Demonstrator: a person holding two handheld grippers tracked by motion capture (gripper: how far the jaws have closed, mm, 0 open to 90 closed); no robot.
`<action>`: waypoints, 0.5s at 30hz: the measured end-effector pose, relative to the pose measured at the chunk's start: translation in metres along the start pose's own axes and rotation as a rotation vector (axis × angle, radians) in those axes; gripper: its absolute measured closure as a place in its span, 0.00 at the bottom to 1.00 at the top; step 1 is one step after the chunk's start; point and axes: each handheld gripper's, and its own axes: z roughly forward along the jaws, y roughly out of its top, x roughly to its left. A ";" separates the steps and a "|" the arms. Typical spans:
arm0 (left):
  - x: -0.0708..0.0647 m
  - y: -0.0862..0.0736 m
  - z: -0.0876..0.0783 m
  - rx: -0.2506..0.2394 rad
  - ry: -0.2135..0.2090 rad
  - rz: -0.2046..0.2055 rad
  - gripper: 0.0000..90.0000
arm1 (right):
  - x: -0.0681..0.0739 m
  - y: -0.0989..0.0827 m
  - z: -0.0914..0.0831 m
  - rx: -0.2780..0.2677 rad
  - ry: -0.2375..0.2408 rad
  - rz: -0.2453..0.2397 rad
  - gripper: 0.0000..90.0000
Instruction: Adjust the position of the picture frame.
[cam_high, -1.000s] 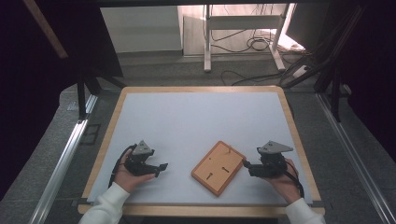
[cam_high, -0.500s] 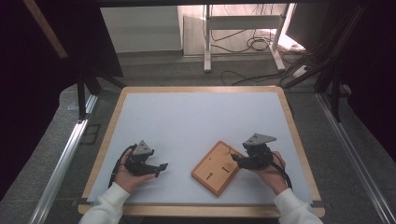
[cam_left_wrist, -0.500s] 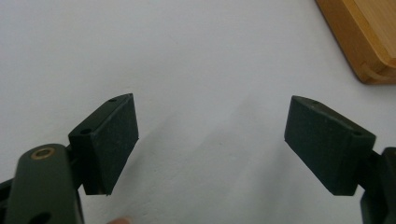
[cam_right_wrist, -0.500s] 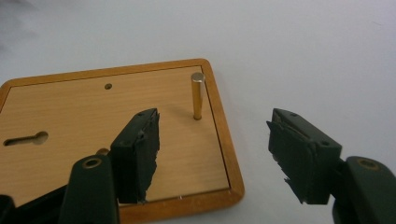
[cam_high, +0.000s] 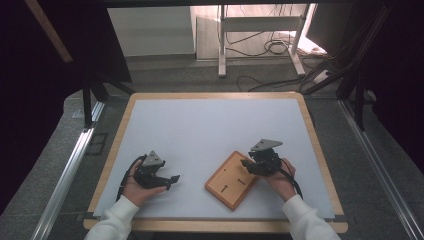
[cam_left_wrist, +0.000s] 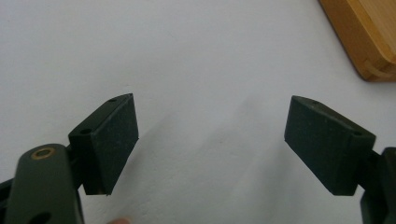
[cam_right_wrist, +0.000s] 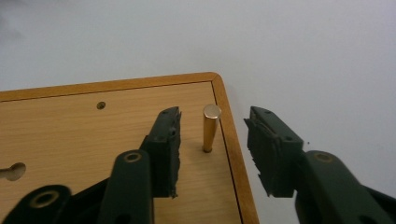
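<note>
- The wooden board (cam_high: 233, 180) lies tilted on the white desk (cam_high: 210, 130), near its front edge, between the two hands.
- A small brass peg (cam_right_wrist: 210, 127) stands upright in the board's corner, just inside the raised rim.
- The right tongs (cam_right_wrist: 212, 149) straddle that peg; the jaws have just been closing, with a gap on either side, pads not yet touching it.
- The left tongs (cam_left_wrist: 211, 140) hover over bare desk, jaws wide apart and empty, well apart from the board.
</note>
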 end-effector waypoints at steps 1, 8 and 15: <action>0.000 0.000 0.000 0.001 0.000 0.001 0.19 | 0.000 0.000 0.000 0.000 0.000 0.000 0.66; 0.000 0.000 0.000 -0.009 0.007 -0.003 0.19 | 0.000 -0.002 0.005 0.001 0.013 0.011 0.82; 0.000 0.000 0.000 -0.009 0.009 -0.003 0.19 | 0.000 -0.005 0.008 -0.022 0.017 0.030 0.93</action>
